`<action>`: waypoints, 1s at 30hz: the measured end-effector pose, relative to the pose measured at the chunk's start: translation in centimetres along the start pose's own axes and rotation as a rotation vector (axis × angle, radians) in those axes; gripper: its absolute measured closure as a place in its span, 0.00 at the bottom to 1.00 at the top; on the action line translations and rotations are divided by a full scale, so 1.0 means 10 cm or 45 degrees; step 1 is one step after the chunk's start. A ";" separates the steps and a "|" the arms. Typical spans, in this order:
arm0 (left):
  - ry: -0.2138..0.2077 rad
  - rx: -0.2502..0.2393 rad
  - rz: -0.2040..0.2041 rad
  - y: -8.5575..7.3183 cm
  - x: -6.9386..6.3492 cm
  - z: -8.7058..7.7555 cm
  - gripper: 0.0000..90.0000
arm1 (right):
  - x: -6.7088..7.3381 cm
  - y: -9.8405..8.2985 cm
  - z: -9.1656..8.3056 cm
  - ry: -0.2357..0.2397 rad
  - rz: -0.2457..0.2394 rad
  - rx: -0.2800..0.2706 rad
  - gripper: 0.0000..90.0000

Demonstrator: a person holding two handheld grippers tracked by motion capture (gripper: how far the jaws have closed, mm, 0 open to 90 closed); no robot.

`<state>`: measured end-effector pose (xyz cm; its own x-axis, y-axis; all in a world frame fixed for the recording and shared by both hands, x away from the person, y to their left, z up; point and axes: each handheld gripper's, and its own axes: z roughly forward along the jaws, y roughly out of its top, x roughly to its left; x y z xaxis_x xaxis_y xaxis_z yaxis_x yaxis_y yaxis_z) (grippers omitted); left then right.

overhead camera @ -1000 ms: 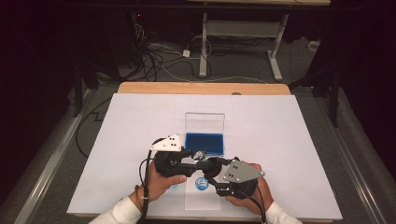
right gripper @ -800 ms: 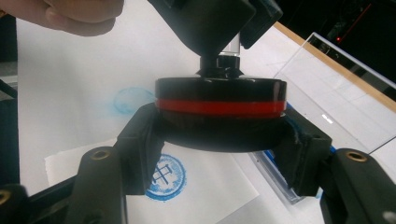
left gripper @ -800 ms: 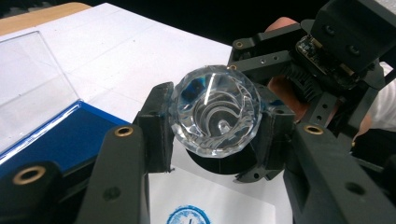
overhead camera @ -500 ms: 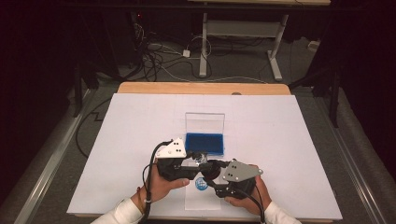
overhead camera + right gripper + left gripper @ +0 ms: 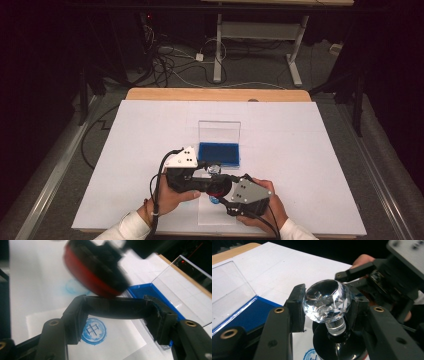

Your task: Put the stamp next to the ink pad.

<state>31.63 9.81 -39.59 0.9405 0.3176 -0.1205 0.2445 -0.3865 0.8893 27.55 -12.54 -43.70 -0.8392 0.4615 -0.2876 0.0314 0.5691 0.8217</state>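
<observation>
Stamp [image 5: 327, 302] above white table [image 5: 310, 150], dark room

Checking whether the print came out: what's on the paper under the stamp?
A round blue seal print with a character in it lies on the white paper, below the raised stamp. The stamp's red rim shows; its face is hidden.

Faceted glossy glass knob [image 5: 327, 300], matt black plastic cap [image 5: 117, 308], clear plastic lid [image 5: 219, 131], smooth white paper [image 5: 120, 340].
</observation>
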 end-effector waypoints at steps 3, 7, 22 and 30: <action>0.030 -0.008 0.005 -0.02 0.01 0.00 0.61 | -0.02 -0.01 -0.02 0.013 0.033 -0.001 0.43; 0.032 -0.086 0.014 -0.02 -0.02 0.00 0.61 | -0.10 -0.09 0.02 0.134 0.209 -0.019 0.43; 0.108 -0.269 0.013 -0.11 -0.10 0.05 0.61 | -0.12 -0.07 0.00 0.257 0.382 -0.167 0.43; 0.161 -0.283 0.032 -0.13 -0.12 0.09 0.61 | -0.13 -0.06 0.02 0.277 0.416 -0.170 0.43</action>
<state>30.37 9.17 -41.02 0.9053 0.4214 -0.0534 0.1502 -0.2001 0.9682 28.72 -13.34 -43.93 -0.8924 0.4403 0.0982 0.2568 0.3167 0.9131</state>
